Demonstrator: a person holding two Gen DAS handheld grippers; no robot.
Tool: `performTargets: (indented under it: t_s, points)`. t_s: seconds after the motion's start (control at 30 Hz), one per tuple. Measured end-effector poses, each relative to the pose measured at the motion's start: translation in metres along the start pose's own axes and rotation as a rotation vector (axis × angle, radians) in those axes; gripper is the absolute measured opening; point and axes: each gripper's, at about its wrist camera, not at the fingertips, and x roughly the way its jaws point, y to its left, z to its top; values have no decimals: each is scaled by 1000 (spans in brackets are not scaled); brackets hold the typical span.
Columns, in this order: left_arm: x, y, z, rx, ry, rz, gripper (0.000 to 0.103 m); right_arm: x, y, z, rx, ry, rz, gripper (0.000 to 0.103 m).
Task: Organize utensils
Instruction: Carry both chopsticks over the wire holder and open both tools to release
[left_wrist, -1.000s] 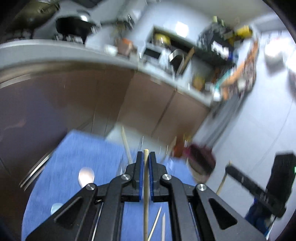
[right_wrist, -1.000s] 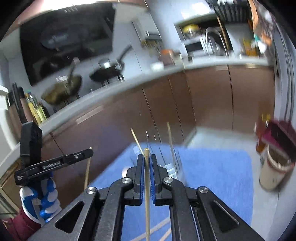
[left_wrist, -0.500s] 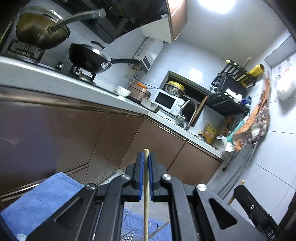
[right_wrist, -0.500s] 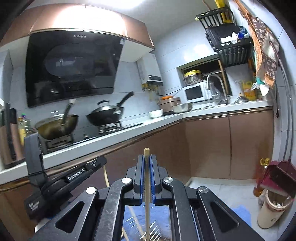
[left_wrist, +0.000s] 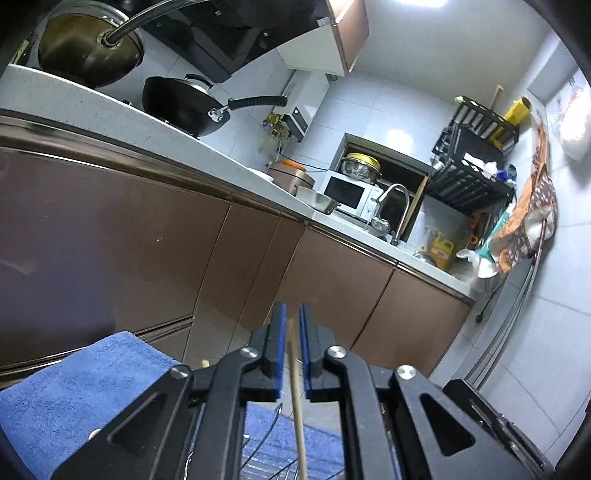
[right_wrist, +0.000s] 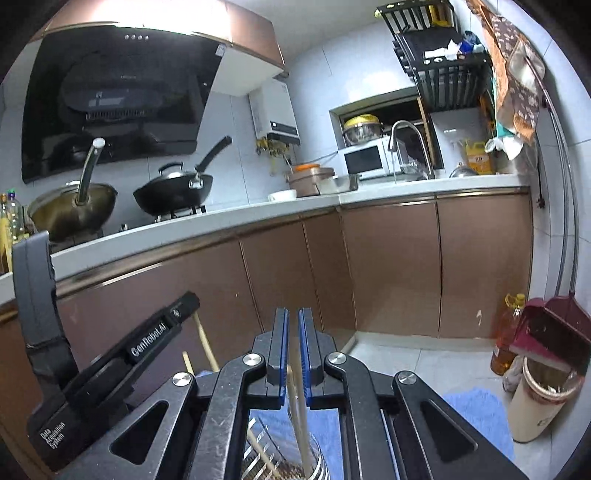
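My left gripper (left_wrist: 291, 317) stands slightly open, with a wooden chopstick (left_wrist: 296, 391) loose between its blue pads, not touching them. Below it a wire utensil rack (left_wrist: 266, 443) rests on a blue towel (left_wrist: 74, 391). My right gripper (right_wrist: 292, 323) is also slightly open, a wooden chopstick (right_wrist: 301, 417) standing loose between its pads and reaching down into a clear striped holder (right_wrist: 288, 461) with other chopsticks. The left gripper's black body (right_wrist: 110, 369) shows at the left of the right wrist view, with another chopstick (right_wrist: 205, 345) beside it.
Brown kitchen cabinets (right_wrist: 388, 266) and a grey countertop (right_wrist: 221, 221) with woks (right_wrist: 173, 192), a microwave (right_wrist: 365, 158) and a sink tap face me. A cream bin (right_wrist: 543, 402), a red dustpan (right_wrist: 554, 332) and an oil bottle (right_wrist: 508, 332) stand on the floor at right.
Both grippers tilted upward from the towel toward the kitchen, then opened slightly. Both chopsticks have slipped lower between the pads and now stand loose.
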Motion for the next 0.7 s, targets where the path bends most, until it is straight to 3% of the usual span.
performTargets:
  t_s: [0.03,0.07,0.4,0.7]
  points:
    - [-2,0,-2,4,5,-5,25,-2,-1,-2,5,5,-1,8]
    - [-4,0,-2,6,11,-10,28,-4,-3,-3,9,9,-1,10]
    - [-61,10,36,69,33,-15,43,-55,-7,15,28,-9,-29,15]
    - [-114,33,46,144,152,9,44,-101,-4,12,52,61,-53,16]
